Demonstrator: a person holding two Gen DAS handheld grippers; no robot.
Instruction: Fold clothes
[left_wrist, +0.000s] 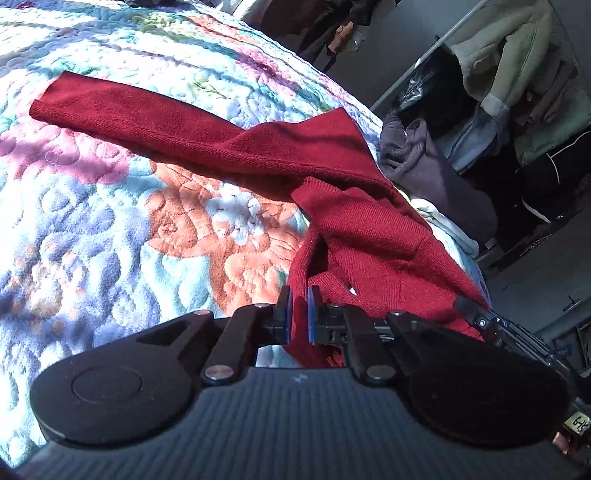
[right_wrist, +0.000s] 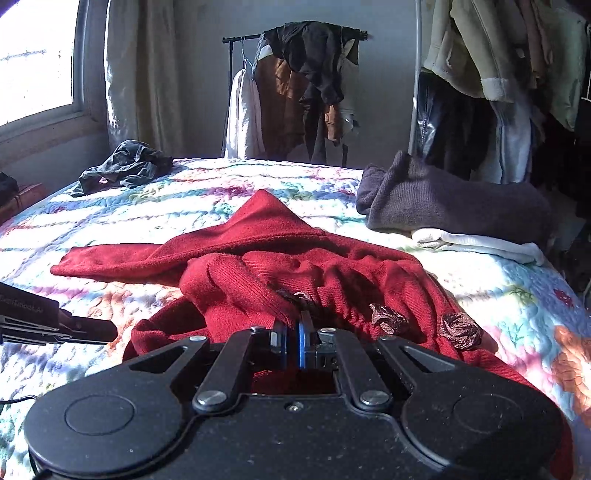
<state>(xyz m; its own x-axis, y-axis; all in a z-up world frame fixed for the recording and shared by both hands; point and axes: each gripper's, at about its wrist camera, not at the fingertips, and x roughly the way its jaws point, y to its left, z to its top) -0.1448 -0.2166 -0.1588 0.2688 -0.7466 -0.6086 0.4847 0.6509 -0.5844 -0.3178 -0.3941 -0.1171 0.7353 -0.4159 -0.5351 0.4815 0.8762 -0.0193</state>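
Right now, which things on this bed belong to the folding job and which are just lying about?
In the job:
- red knitted sweater, bunched, one sleeve stretched out
- left hand-held gripper, shut on its fabric
- right hand-held gripper, shut on its fabric

Lying about:
- dark purple knit garment on a white folded one
- crumpled grey-green garment
- clothes rack

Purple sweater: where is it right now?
In the right wrist view the purple sweater lies folded at the bed's right edge on a folded white garment, beyond the red sweater.
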